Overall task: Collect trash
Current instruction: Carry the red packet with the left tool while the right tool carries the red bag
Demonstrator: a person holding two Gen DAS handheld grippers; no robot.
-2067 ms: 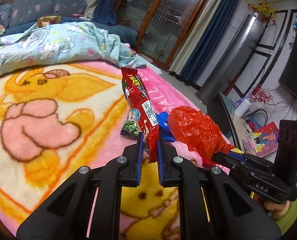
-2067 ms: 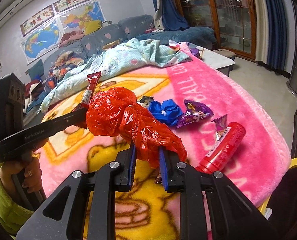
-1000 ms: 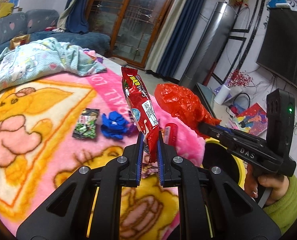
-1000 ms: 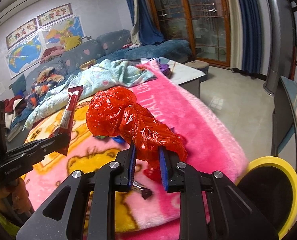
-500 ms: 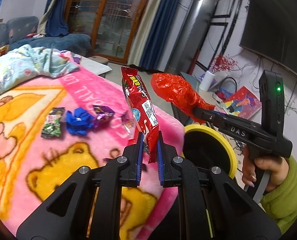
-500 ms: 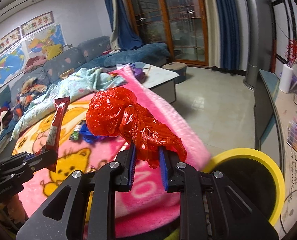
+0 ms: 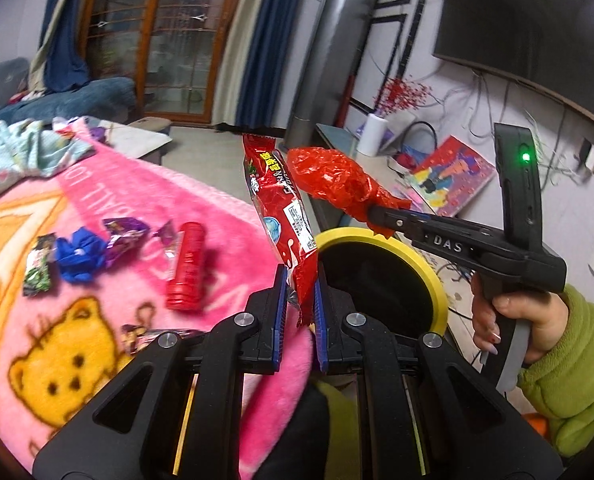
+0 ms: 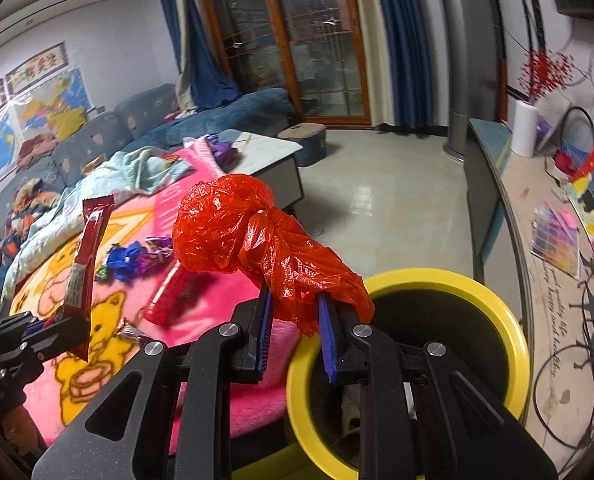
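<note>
**Two grippers loaded with red trash at the yellow bin**

Here, the left gripper (image 7: 300, 312) pinches the lower end of a long red foil snack wrapper (image 7: 281, 216), its blue-lined fingers (image 7: 279, 312) pressed against the packet from both sides. The wrapper stands nearly upright, leaning a little to the left, and its printed label faces the camera. In the right wrist view the same wrapper (image 8: 85, 264) shows at the left edge, held over the blanket.

The right gripper (image 8: 295, 332) is clamped on the tail of a crumpled red plastic bag (image 8: 257, 240); the bag's balled bulk juts up and forward past the fingertips. From the left wrist view the bag (image 7: 333, 182) hangs in the air above the far rim of a round yellow-rimmed trash bin with a dark inside (image 7: 421, 268), and the person's right hand in a green sleeve (image 7: 513, 316) grips the tool's handle. In the right wrist view the bin (image 8: 509, 320) sits just below and to the right of the gripper, beside the edge of the bed.

Other trash lies on the pink cartoon-bear blanket (image 7: 109, 208) covering the bed: a red cylindrical tube (image 7: 187, 266) on its side, a crumpled blue wrapper (image 7: 79, 258), a purple foil wrapper (image 7: 123, 240) touching it, and a small green-and-black packet (image 7: 39, 268) just to the left. Another shiny wrapper (image 7: 141, 334) lies near the blanket's near edge.
</note>
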